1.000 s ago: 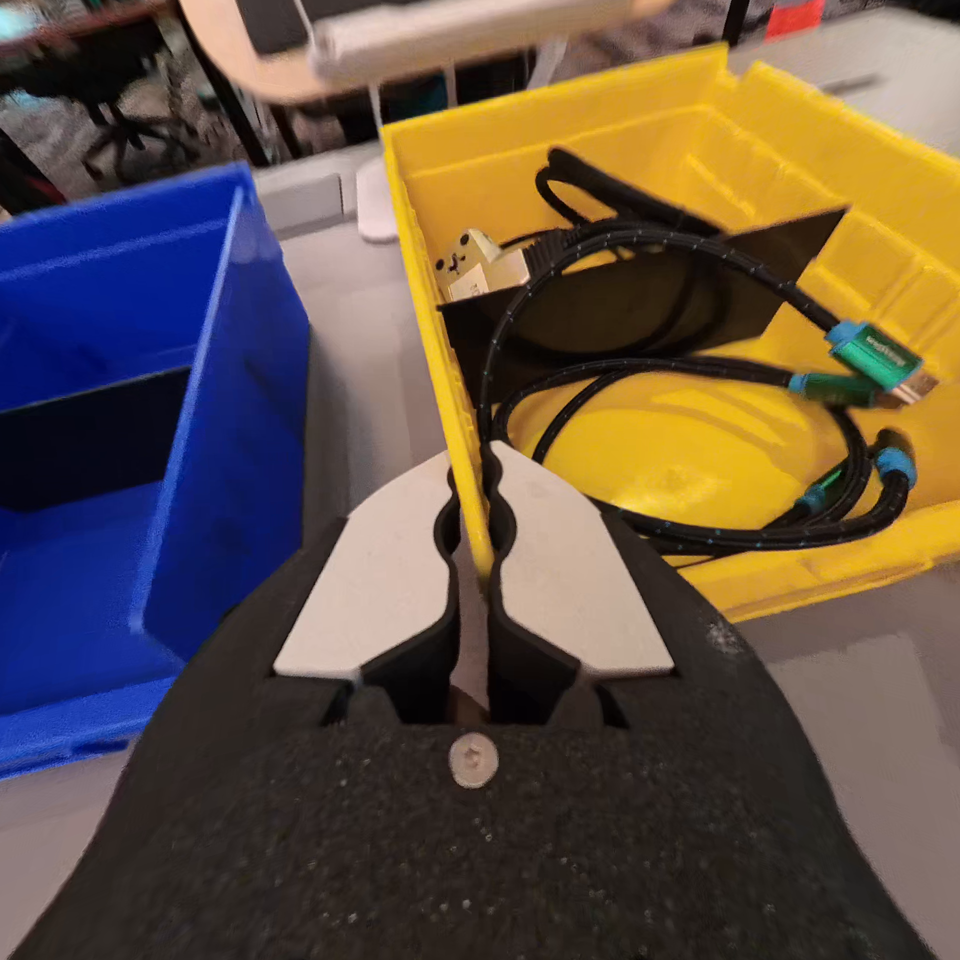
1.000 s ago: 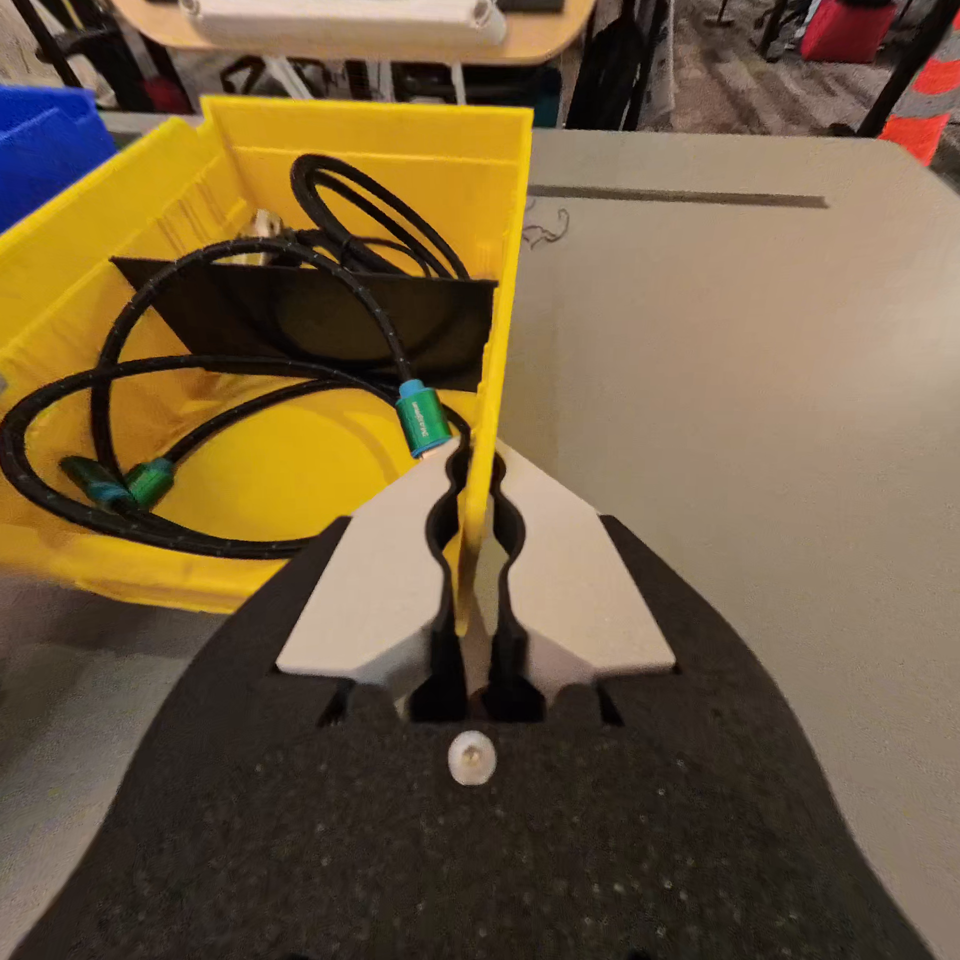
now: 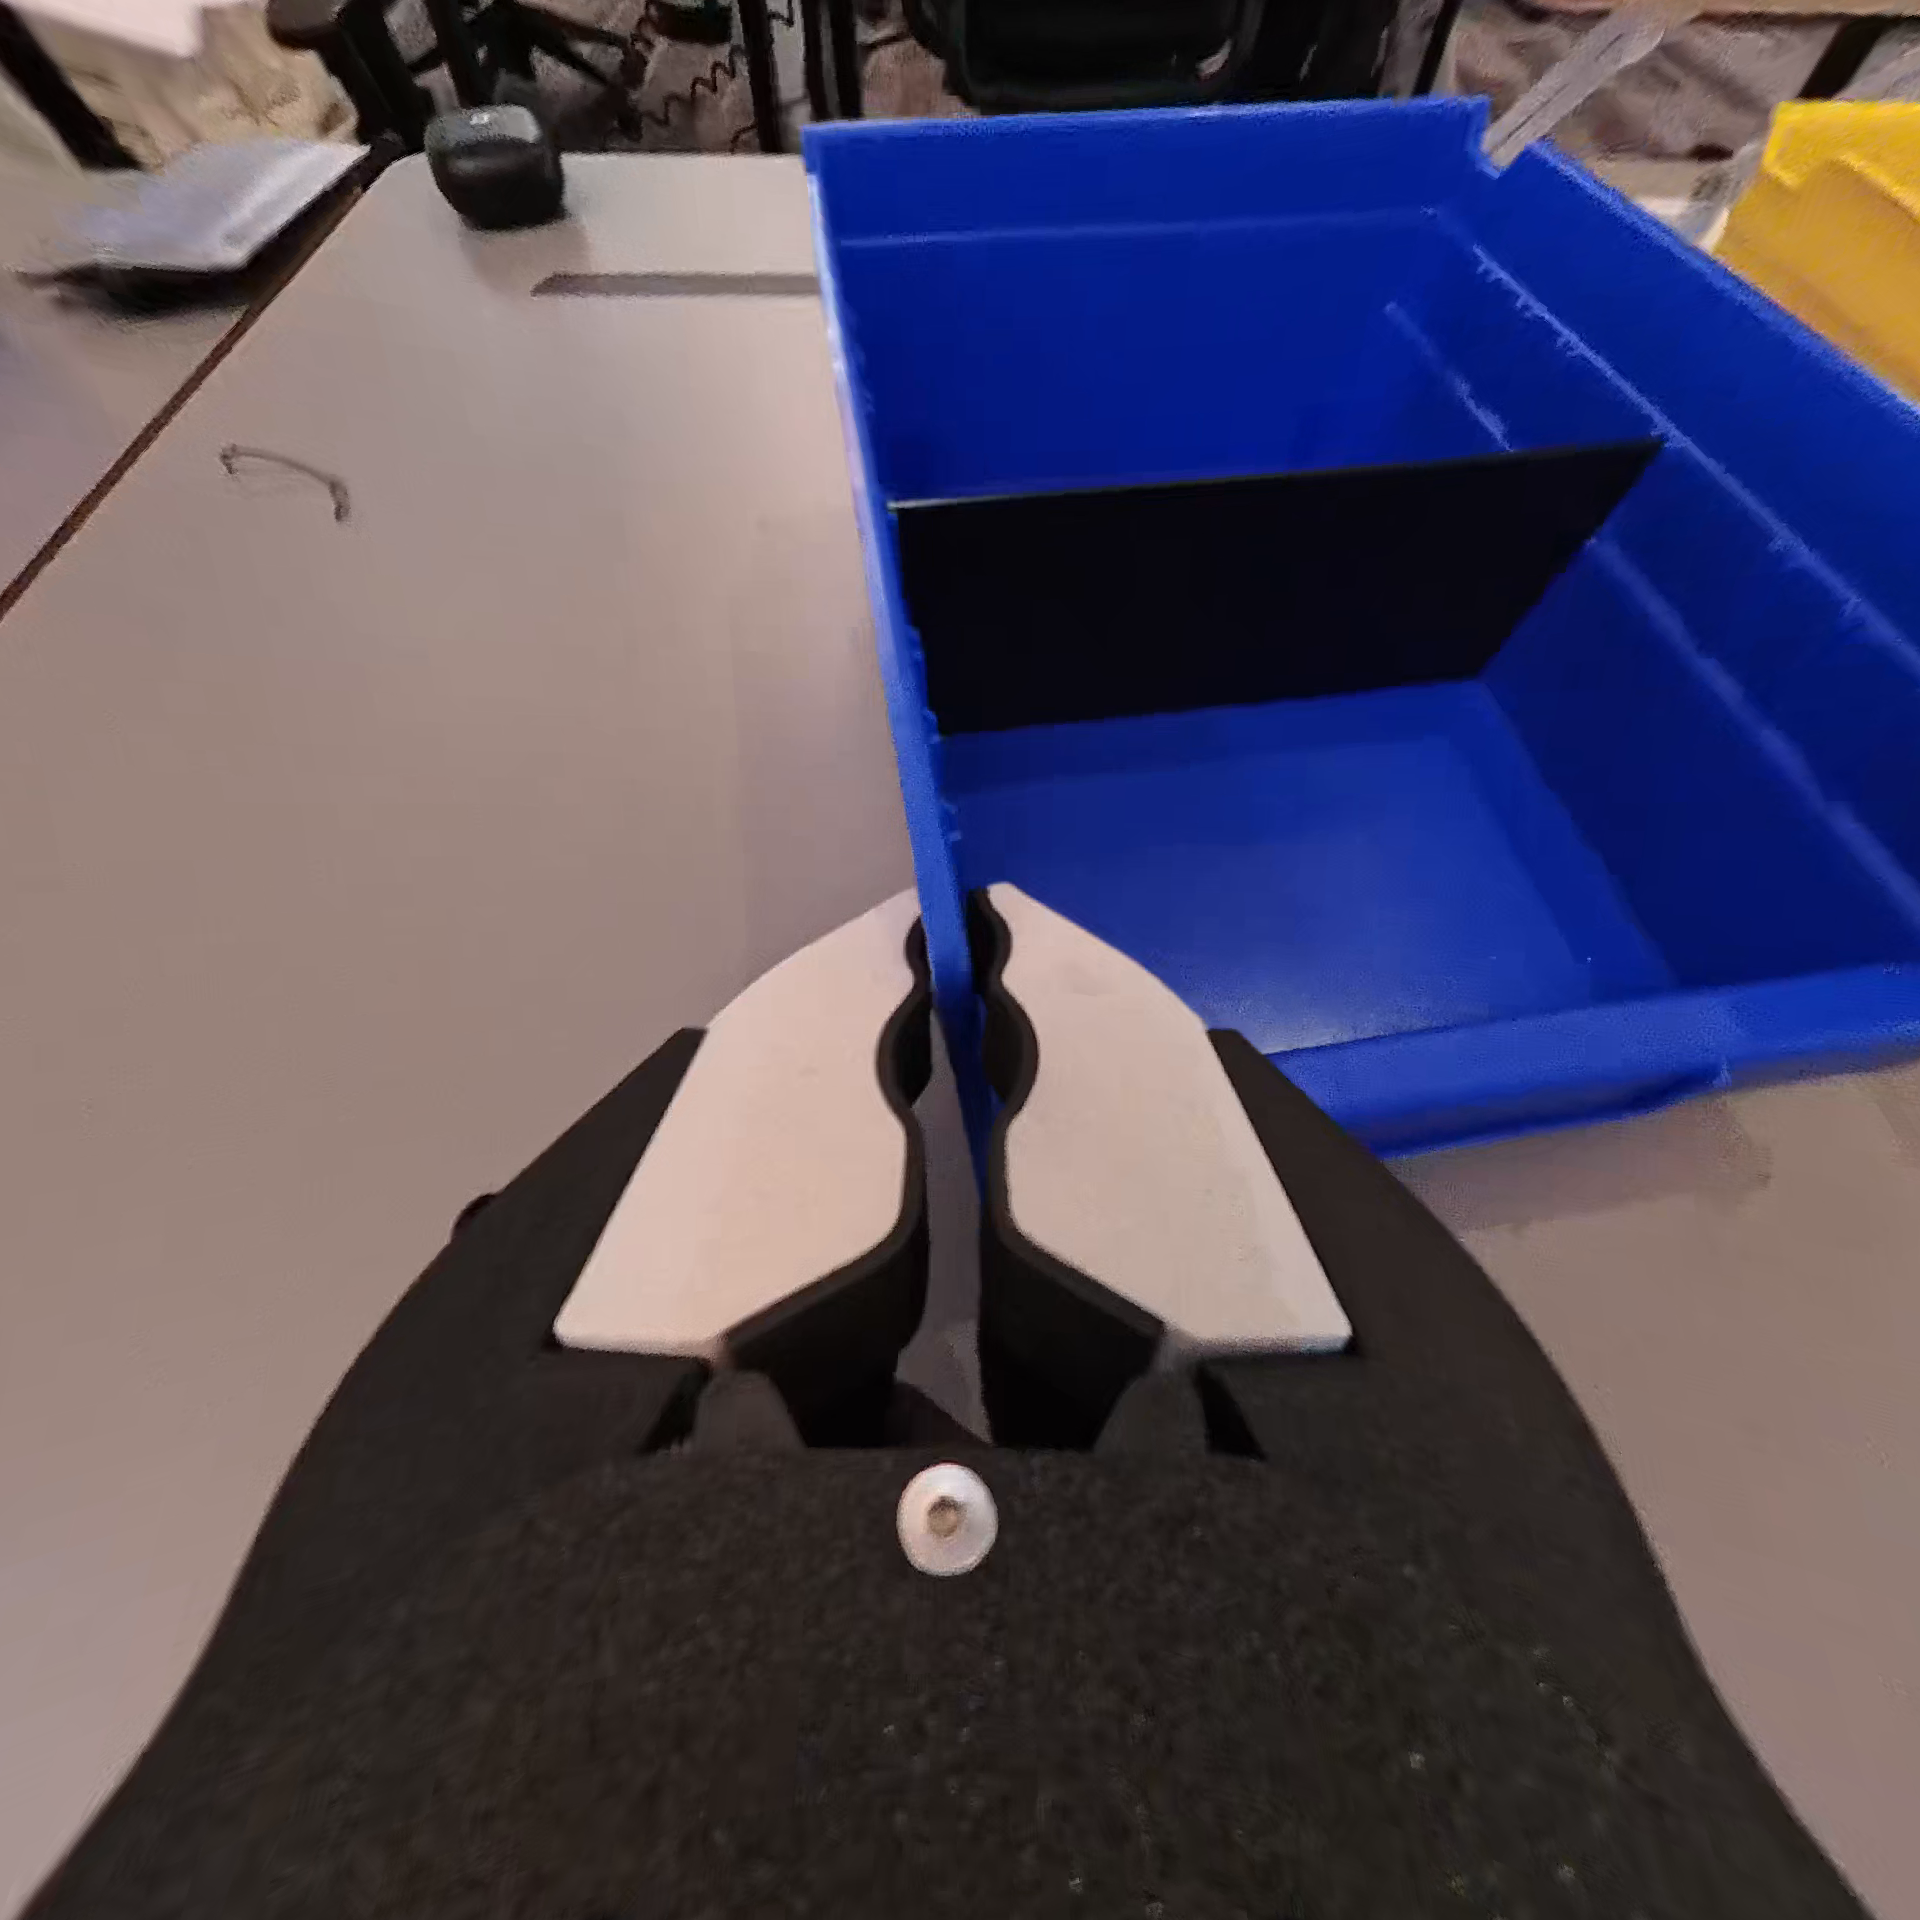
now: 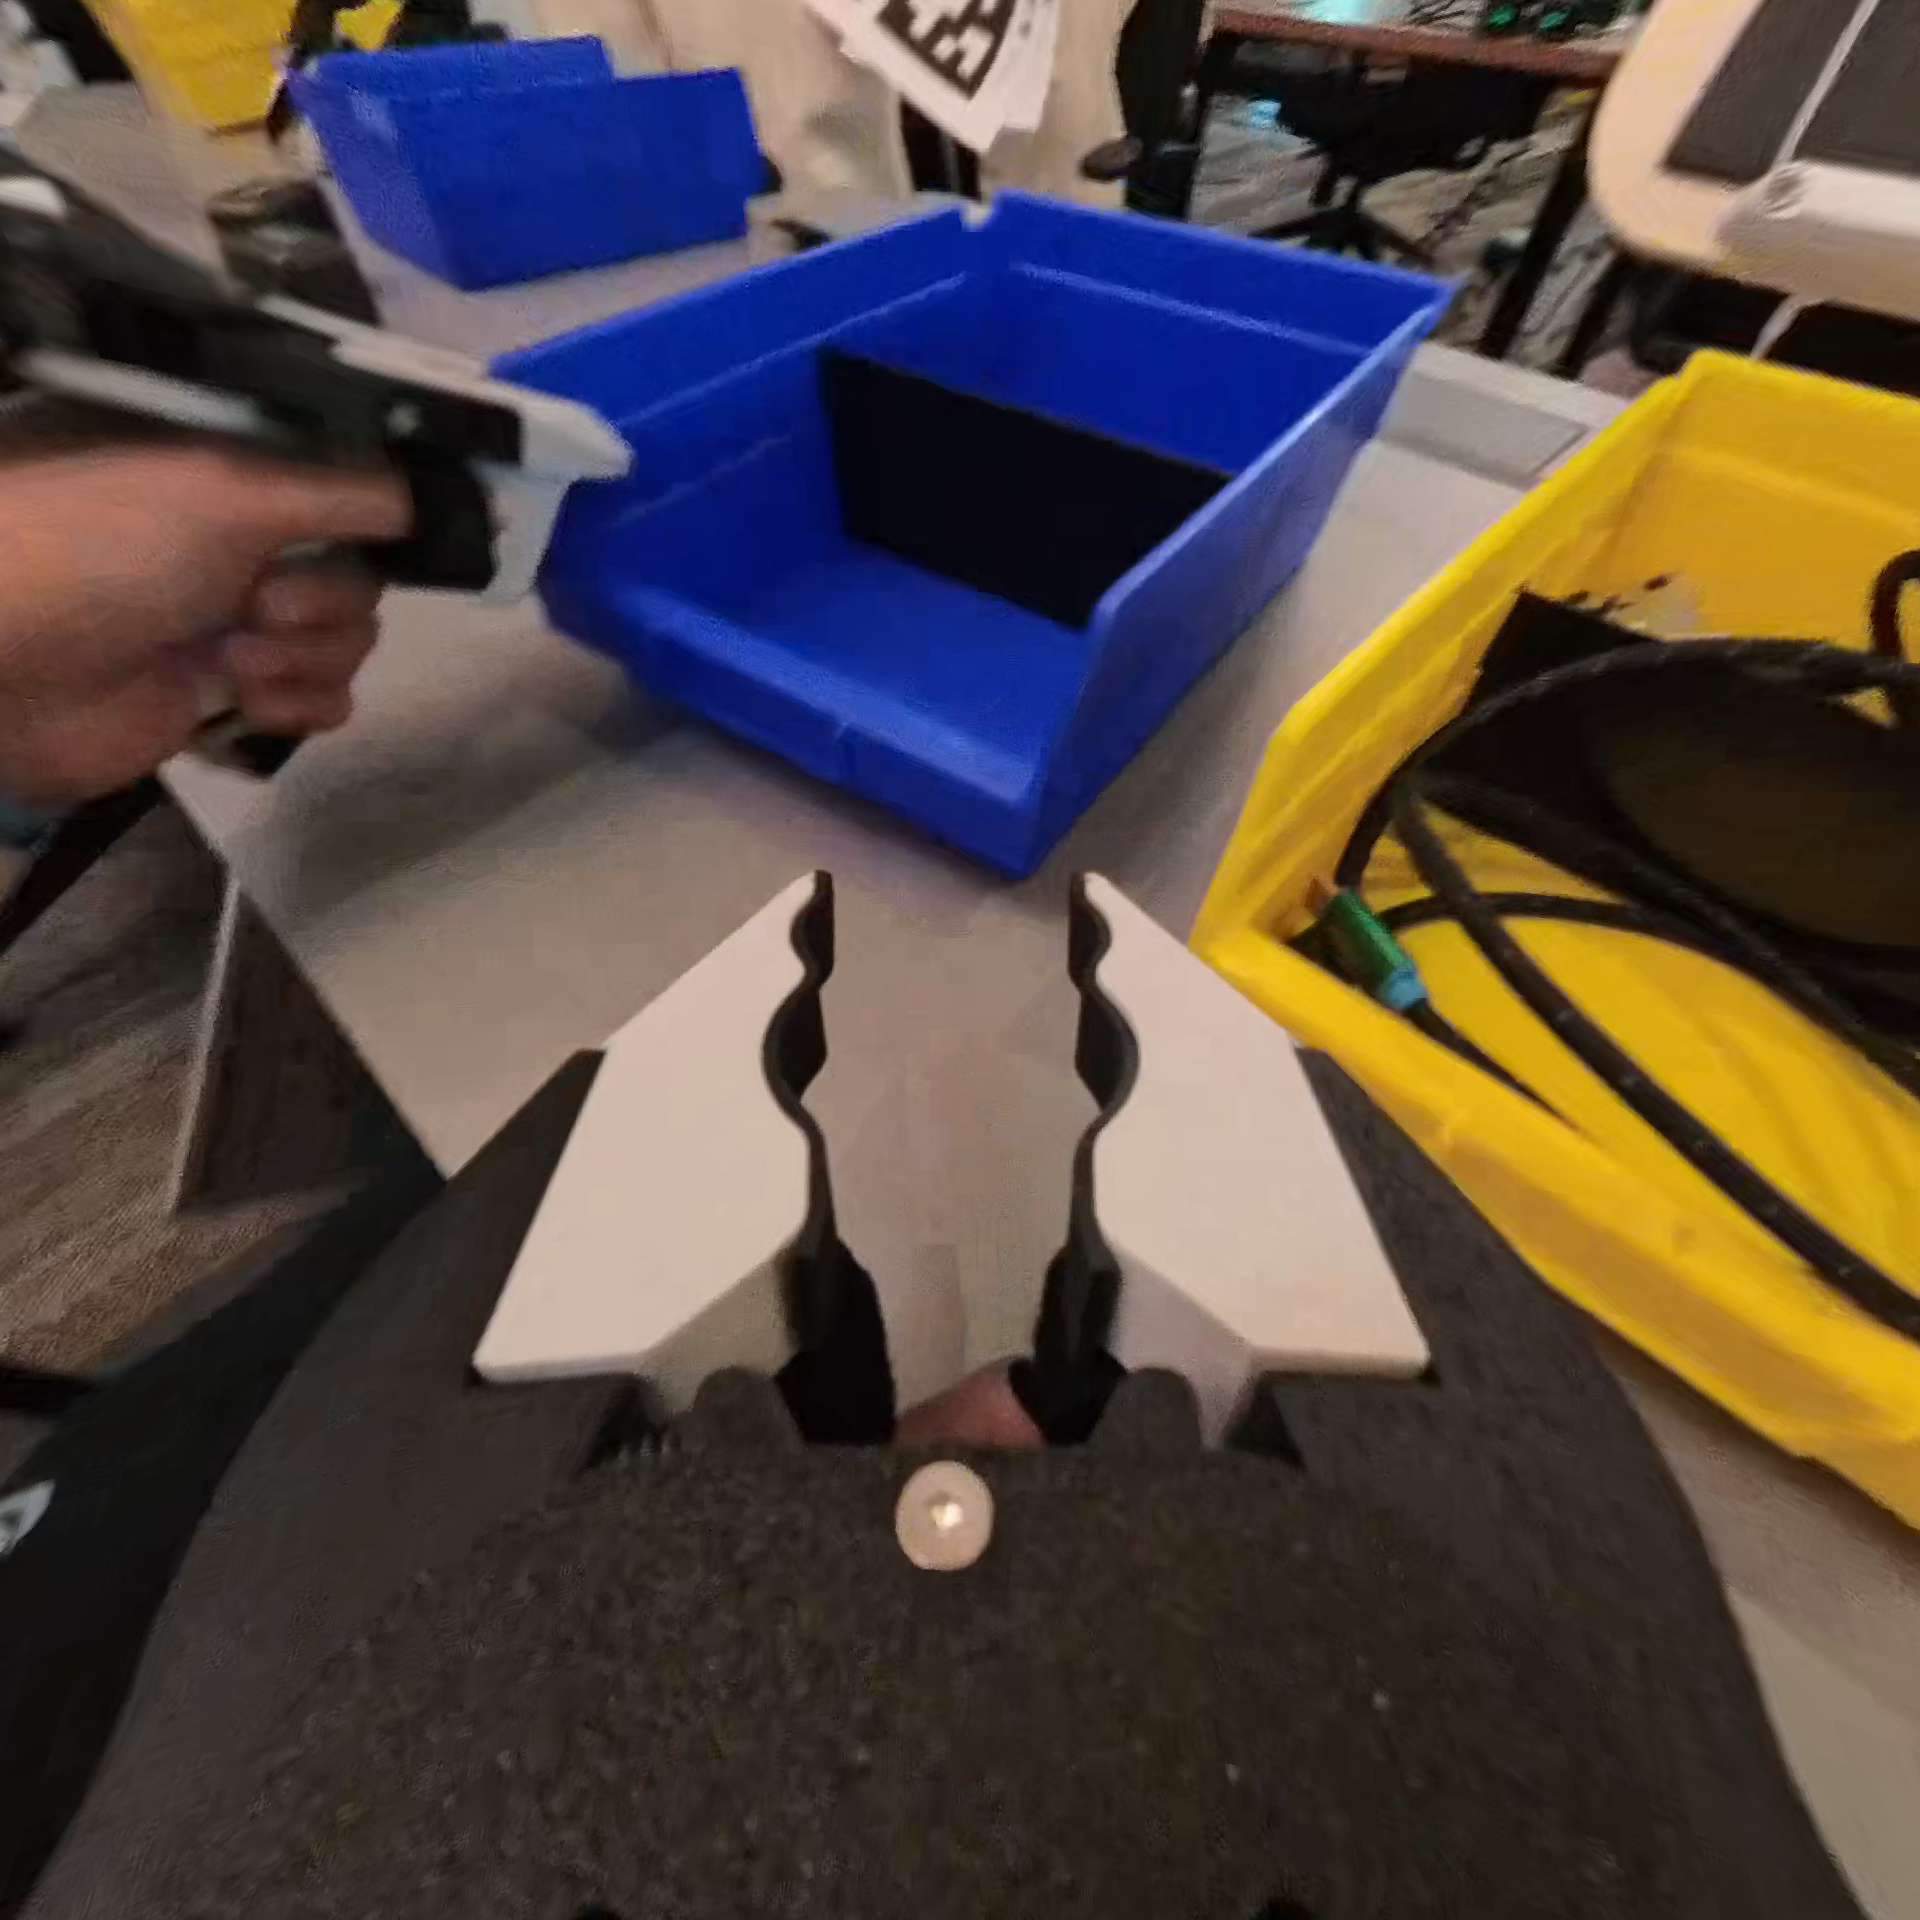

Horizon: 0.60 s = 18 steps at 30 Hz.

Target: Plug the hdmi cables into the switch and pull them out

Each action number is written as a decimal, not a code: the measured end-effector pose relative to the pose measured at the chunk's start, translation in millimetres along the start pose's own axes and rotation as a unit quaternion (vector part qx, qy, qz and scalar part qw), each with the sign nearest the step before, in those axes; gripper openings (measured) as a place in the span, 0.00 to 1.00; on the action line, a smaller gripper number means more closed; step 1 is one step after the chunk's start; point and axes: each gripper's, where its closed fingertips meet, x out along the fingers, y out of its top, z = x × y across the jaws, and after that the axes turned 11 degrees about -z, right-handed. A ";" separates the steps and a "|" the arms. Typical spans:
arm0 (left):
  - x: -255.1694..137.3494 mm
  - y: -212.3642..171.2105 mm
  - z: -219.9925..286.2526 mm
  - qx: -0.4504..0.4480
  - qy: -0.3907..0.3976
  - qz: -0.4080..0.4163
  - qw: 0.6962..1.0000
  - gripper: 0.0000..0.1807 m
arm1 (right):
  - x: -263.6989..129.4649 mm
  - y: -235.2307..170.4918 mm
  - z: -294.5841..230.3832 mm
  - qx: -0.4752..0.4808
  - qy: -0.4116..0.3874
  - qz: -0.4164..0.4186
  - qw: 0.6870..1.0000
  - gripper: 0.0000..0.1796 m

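Now, on my left wrist feed the grey bench lay bare and open to the left of the blue plastic bin, with only a small dark case far back near its rear edge. That bin's two compartments, split by a black divider, were both vacant. My left hand-held gripper was nearly shut, its two pale fingers straddling the bin's left side wall close to the front corner and pinching that thin rim.

On my right wrist feed the right hand-held gripper stood moderately open with nothing between its fingers, hovering above bare bench between the blue bin and the yellow plastic bin. The black braided HDMI cables lay coiled inside the yellow bin, one green plug resting just inside its near-left corner. I could not make out the switch in either view. A second blue bin sat well behind.
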 end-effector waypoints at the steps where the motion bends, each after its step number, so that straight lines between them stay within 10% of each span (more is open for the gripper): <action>1: -7.0 -6.0 4.0 -0.019 0.001 -0.008 1.000 0.02 | 7.4 10.9 7.7 0.016 -0.014 0.005 1.000 0.26; 6: -38.5 -32.1 13.6 -0.006 0.047 -0.014 0.999 0.02 | 42.6 17.6 25.6 0.086 -0.070 -0.029 0.993 0.28; 9: -61.7 -43.7 20.0 -0.005 0.049 0.009 0.999 0.02 | 48.4 2.0 20.0 0.091 -0.094 -0.059 0.990 0.04; 18: -148.4 25.2 60.0 0.000 0.072 0.174 0.982 0.02 | -45.3 88.1 33.8 0.005 -0.186 0.086 0.979 0.02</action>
